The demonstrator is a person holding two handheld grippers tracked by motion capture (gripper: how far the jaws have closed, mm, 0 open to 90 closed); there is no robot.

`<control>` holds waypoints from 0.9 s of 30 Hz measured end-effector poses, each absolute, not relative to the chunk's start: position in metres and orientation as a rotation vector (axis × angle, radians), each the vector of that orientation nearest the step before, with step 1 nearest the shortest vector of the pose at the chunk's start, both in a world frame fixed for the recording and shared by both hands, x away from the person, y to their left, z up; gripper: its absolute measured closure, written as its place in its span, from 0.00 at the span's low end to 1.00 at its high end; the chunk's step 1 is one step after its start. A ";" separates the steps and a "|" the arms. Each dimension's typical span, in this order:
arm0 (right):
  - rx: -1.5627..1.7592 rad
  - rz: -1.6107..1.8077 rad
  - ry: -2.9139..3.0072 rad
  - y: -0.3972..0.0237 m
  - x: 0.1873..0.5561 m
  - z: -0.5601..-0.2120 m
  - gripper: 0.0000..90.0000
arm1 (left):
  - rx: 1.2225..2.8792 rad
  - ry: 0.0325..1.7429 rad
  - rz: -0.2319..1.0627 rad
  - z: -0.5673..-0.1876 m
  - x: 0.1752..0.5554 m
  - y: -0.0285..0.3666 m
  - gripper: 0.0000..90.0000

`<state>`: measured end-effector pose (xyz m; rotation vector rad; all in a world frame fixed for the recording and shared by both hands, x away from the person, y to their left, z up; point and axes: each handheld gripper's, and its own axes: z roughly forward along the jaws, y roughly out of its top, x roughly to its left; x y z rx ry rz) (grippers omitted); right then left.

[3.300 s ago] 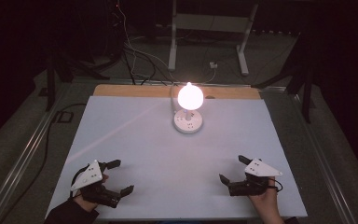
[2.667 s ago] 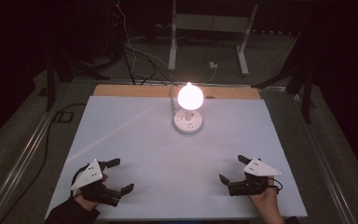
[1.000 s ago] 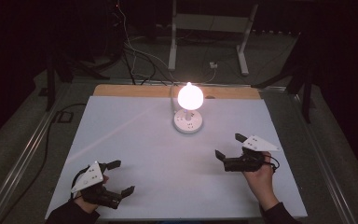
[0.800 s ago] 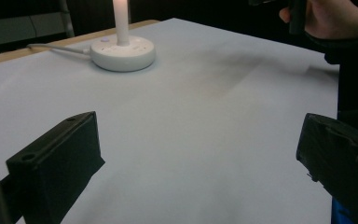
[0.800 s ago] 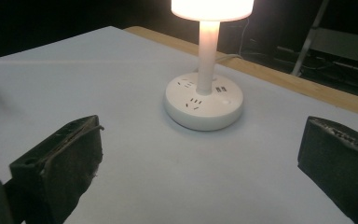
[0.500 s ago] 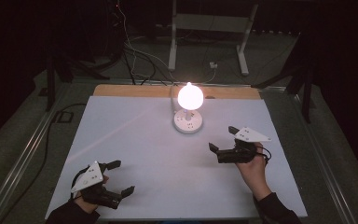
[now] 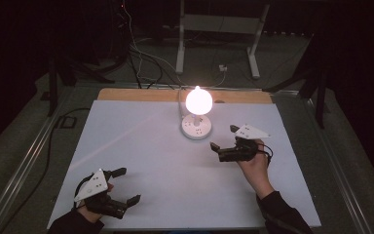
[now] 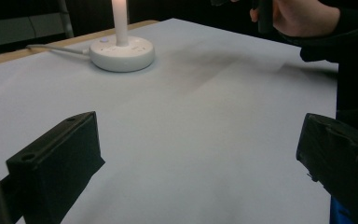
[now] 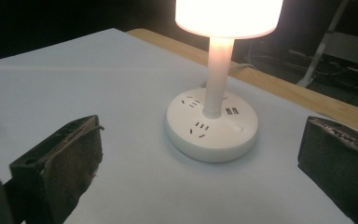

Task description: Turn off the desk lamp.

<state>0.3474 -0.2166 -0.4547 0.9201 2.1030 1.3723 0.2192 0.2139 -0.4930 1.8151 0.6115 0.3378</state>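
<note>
Both grippers stand with jaws spread wide and empty. At seven o'clock on the white sheet-covered table (image 7: 141, 146), the left gripper (image 7: 122, 185) rests low. Toward twelve o'clock glows the small white lamp on a round socket base (image 7: 197, 125); the right gripper (image 7: 222, 139) hovers just beside it at three o'clock. Reaching the base's button likely wants a slow, level approach, avoiding the stem. No containers appear anywhere.

Place: darkened lab or recording studio
Table: white sheet (image 7: 141, 146) over wooden board (image 7: 126, 94), centre of frame
Light: lit lamp (image 7: 198, 100)
Background: loose cables (image 7: 141, 53) upper left, white metal stand (image 7: 219, 24) top centre
</note>
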 end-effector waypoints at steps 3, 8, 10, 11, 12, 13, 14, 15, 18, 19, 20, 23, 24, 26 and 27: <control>0.912 1.378 2.118 -0.214 0.353 -0.457 0.00 | 1.818 0.612 0.338 -0.493 0.219 0.214 0.01; 0.924 1.355 2.124 -0.210 0.360 -0.461 0.00 | 1.819 0.612 0.337 -0.493 0.219 0.214 0.01; 0.945 1.342 2.130 -0.208 0.363 -0.462 0.00 | 1.816 0.611 0.336 -0.493 0.219 0.214 0.01; 0.948 1.347 2.127 -0.208 0.364 -0.463 0.00 | 1.816 0.611 0.336 -0.493 0.219 0.214 0.01; 0.950 1.342 2.119 -0.208 0.366 -0.464 0.00 | 1.817 0.613 0.335 -0.493 0.219 0.214 0.01; 0.949 1.332 2.123 -0.207 0.368 -0.465 0.00 | 1.819 0.613 0.335 -0.493 0.219 0.214 0.01; 0.949 1.324 2.132 -0.206 0.369 -0.466 0.00 | 1.819 0.612 0.336 -0.493 0.219 0.214 0.01; 0.946 1.319 2.126 -0.205 0.371 -0.467 0.00 | 1.820 0.611 0.335 -0.493 0.219 0.214 0.01; 0.963 1.331 2.134 -0.203 0.376 -0.469 0.00 | 1.820 0.611 0.330 -0.493 0.219 0.214 0.01; 0.972 1.337 2.139 -0.203 0.379 -0.470 0.00 | 1.820 0.612 0.331 -0.493 0.219 0.214 0.01; 0.988 1.350 2.141 -0.204 0.382 -0.471 0.00 | 1.819 0.612 0.332 -0.493 0.219 0.214 0.01; 1.031 1.376 2.108 -0.203 0.389 -0.473 0.00 | 1.815 0.613 0.329 -0.493 0.219 0.214 0.01; 1.047 1.371 2.092 -0.202 0.392 -0.473 0.00 | 1.818 0.613 0.329 -0.493 0.219 0.214 0.01; 1.073 1.363 2.081 -0.201 0.397 -0.474 0.00 | 1.816 0.613 0.330 -0.493 0.219 0.214 0.01; 1.089 1.360 2.061 -0.200 0.400 -0.475 0.00 | 1.817 0.612 0.330 -0.493 0.219 0.214 0.01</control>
